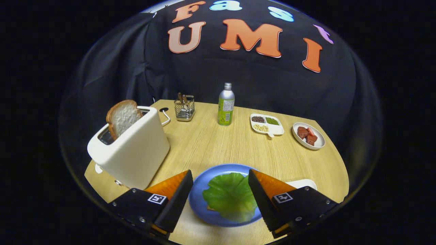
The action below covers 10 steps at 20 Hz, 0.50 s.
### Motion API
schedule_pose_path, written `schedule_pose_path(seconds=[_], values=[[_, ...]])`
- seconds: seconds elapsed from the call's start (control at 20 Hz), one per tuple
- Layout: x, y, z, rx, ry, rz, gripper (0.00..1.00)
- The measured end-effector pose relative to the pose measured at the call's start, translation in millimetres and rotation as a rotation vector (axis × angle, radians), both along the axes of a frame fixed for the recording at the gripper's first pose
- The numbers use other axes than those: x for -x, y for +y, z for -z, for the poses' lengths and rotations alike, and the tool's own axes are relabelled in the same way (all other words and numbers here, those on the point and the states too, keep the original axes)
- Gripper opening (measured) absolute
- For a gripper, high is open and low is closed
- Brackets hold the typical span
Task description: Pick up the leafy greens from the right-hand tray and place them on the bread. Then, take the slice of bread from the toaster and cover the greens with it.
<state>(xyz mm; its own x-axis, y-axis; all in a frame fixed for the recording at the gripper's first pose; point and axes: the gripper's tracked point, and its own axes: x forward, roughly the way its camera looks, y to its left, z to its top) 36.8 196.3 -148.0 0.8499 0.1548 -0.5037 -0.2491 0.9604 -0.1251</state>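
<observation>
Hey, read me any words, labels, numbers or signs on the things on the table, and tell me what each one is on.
Bottle: green label with print, too small to read.
Open gripper, over the greens: a square black-and-white marker on each finger, a pattern, no words.
Toaster: no text visible.

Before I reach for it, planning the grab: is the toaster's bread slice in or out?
In: the bread slice stands tilted in the toaster slot; claw open.

One toaster (131, 153), one bottle (226, 104), three dishes (blue plate (199, 200), divided tray (277, 130), white plate (320, 143))
</observation>
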Motion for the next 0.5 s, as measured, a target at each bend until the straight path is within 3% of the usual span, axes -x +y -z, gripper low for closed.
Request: schedule_pose_path(seconds=[0.5], values=[[-21.2, 91.5, -71.9, -0.038, -0.098, -0.082, 0.98]])
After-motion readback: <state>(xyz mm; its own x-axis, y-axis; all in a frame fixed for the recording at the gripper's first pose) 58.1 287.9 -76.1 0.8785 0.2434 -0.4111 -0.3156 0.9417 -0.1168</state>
